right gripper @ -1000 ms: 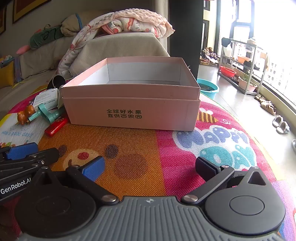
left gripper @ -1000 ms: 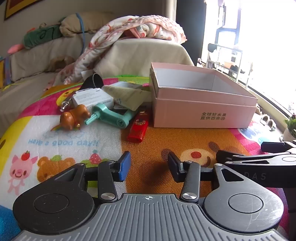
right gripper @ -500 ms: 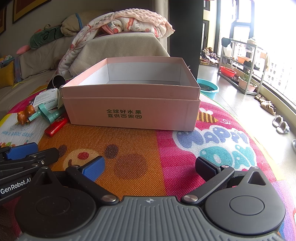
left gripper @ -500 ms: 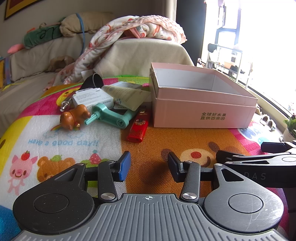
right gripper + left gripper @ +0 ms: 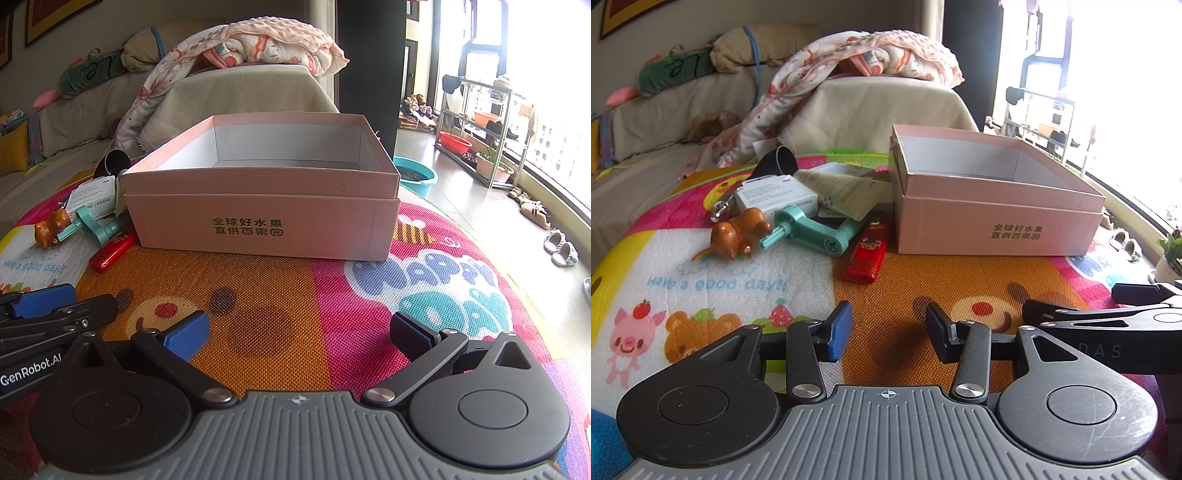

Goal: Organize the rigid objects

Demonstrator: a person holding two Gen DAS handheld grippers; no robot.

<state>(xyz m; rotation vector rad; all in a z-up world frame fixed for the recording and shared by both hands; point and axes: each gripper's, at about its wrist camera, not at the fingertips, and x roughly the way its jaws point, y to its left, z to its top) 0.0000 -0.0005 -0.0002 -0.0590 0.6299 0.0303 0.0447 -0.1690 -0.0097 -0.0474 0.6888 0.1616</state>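
I hold two black hand-held grippers low over a colourful cartoon-printed foam play mat point(image 5: 960, 280). My left gripper point(image 5: 888, 334) has its blue-padded fingers parted with nothing between them; my right gripper point(image 5: 299, 334) is spread wider, also holding nothing. The two tools sit side by side, close together.

Ahead of both stands an open pink cardboard box with green Chinese lettering on its front point(image 5: 262, 221), resting on the mat. What I can see of its white interior holds nothing (the near wall hides part of the floor).

To the left of the box lies a cluster of small objects. Nearest me is a flat red lighter with a printed pattern point(image 5: 867, 253), lying just beside the box's front left corner. Behind it is a mint-green plastic crank-shaped tool point(image 5: 812, 230), and touching that tool's toothed end is a small glossy brown dog figurine point(image 5: 738, 232). Further back sit a white rectangular carton with small printed text point(image 5: 775, 195), a pale cream squeeze tube point(image 5: 846, 192) leaning over it, and a black cylindrical cup tipped on its side point(image 5: 774, 162).

Beyond the mat, a beige-covered sofa point(image 5: 879, 107) carries a rumpled pink patterned blanket point(image 5: 871, 55).
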